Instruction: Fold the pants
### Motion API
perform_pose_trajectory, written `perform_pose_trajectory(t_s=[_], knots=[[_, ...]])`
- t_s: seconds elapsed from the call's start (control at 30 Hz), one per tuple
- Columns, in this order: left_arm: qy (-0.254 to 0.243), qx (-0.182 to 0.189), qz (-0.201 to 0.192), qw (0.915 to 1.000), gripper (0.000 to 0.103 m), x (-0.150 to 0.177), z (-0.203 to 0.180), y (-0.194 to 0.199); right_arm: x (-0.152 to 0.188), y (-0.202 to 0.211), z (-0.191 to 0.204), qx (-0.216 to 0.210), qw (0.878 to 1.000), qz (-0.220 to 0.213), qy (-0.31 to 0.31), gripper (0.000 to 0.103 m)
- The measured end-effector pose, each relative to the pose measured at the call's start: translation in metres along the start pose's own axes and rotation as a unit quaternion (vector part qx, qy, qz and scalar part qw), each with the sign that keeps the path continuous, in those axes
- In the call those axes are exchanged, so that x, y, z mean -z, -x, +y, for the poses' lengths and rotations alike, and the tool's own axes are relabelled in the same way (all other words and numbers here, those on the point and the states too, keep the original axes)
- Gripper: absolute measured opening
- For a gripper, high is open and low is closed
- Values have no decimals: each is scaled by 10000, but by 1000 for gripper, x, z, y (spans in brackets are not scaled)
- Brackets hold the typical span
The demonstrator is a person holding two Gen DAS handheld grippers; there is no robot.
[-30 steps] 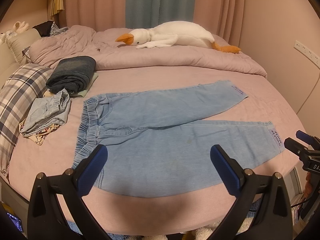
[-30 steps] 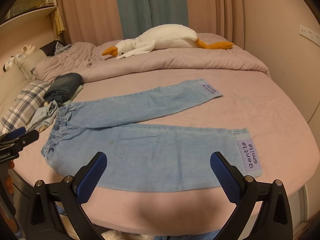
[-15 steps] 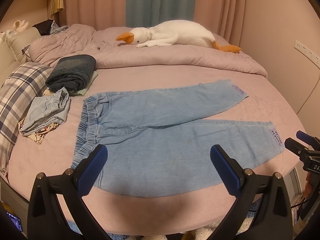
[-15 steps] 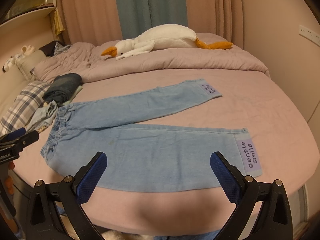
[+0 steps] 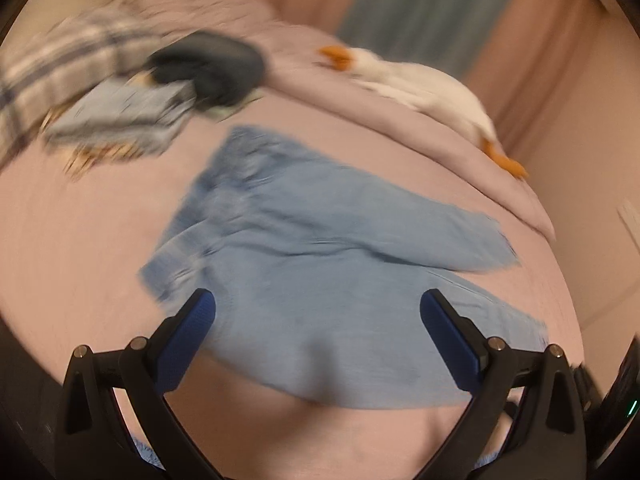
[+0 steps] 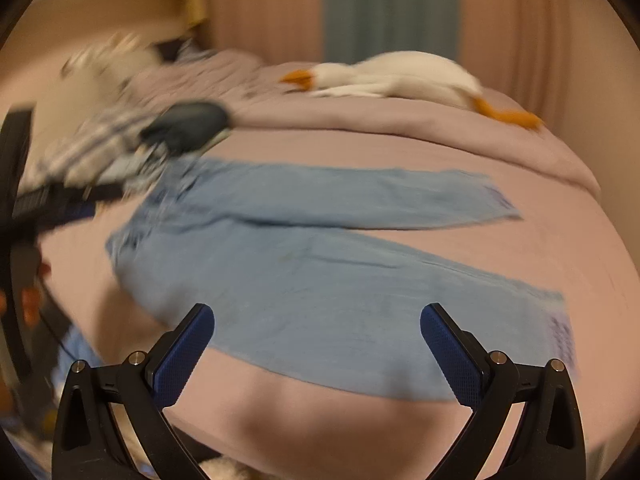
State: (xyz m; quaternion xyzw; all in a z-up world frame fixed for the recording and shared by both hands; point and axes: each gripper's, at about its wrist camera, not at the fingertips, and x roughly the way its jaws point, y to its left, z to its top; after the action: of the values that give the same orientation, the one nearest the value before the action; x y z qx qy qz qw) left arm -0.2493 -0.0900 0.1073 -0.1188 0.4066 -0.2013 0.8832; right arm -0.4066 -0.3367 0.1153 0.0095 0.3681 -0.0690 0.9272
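Light blue denim pants (image 5: 312,264) (image 6: 320,276) lie spread flat on the pink bed, waistband to the left, both legs running right with a gap between the cuffs. Both current views are motion-blurred. My left gripper (image 5: 318,312) hangs open above the near edge of the pants by the waistband end, nothing between its blue pads. My right gripper (image 6: 318,324) is open too, over the near leg's lower edge. The left gripper (image 6: 52,204) also shows at the left rim of the right wrist view.
A white plush goose (image 5: 416,84) (image 6: 392,76) lies on the rumpled quilt at the back. Folded dark clothes (image 5: 212,66) and lighter folded garments (image 5: 120,116) sit beside a plaid pillow (image 5: 56,64) at far left. The bed's edge (image 6: 320,412) runs close below both grippers.
Both grippers have swung sharply: the views tilt and blur, and the pants now sit closer and lower in frame. The pants themselves have not moved. Both grippers stay open.
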Motion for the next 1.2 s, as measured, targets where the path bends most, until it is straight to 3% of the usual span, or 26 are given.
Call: perform_pose_trajectory(t_s=[0.17, 0.33, 0.4, 0.47, 0.5, 0.53, 0.57, 0.63, 0.7, 0.8, 0.87, 0.97, 1.0, 1.03, 1.07, 1.1, 1.2], knots=[[912, -172, 268, 9953, 99, 13, 56, -18, 15, -41, 57, -383, 9908, 128, 1291, 102], [1373, -233, 528, 9888, 82, 24, 84, -41, 34, -69, 103, -696, 9689, 277, 2359, 74], [1426, -251, 502, 9882, 76, 25, 88, -50, 40, -77, 112, -707, 9621, 252, 2623, 72], [1388, -254, 372, 9893, 60, 22, 88, -53, 44, -80, 119, -627, 9594, 17, 2749, 71], [1373, -252, 345, 9896, 42, 19, 88, -55, 41, -82, 117, -593, 9592, -109, 2762, 71], [1366, -278, 354, 9896, 33, 18, 90, -57, 39, -84, 120, -549, 9592, -185, 2768, 69], [1376, -303, 370, 9893, 31, 16, 92, -59, 35, -87, 121, -479, 9592, -276, 2773, 62], [1365, -164, 342, 9899, 27, 16, 95, -55, 30, -94, 124, -366, 9584, -325, 2812, 18], [1248, -129, 254, 9918, 25, 17, 95, -45, 27, -96, 131, -352, 9569, -365, 2859, 10], [1032, -74, 129, 9946, 25, 15, 93, -36, 31, -81, 142, -312, 9551, -504, 2904, 8], [1004, -243, 272, 9943, 25, 22, 96, -41, 32, -69, 141, -384, 9539, -596, 2917, 8], [931, -319, 513, 9938, 29, 28, 101, -49, 34, -76, 139, -631, 9601, -355, 2702, 8], [887, -328, 497, 9943, 35, 28, 101, -46, 38, -80, 141, -651, 9600, -303, 2708, 8], [757, -485, 480, 9948, 48, 25, 100, -39, 41, -82, 142, -597, 9587, -307, 2765, 8], [623, -657, 421, 9950, 55, 22, 98, -35, 42, -84, 141, -579, 9589, -300, 2760, 8], [455, -862, 271, 9949, 62, 19, 96, -26, 41, -82, 139, -609, 9611, -301, 2678, 11], [-42, -1374, -282, 9901, 64, 11, 88, -1, 19, -73, 118, -1152, 9716, -9, 2068, 34]])
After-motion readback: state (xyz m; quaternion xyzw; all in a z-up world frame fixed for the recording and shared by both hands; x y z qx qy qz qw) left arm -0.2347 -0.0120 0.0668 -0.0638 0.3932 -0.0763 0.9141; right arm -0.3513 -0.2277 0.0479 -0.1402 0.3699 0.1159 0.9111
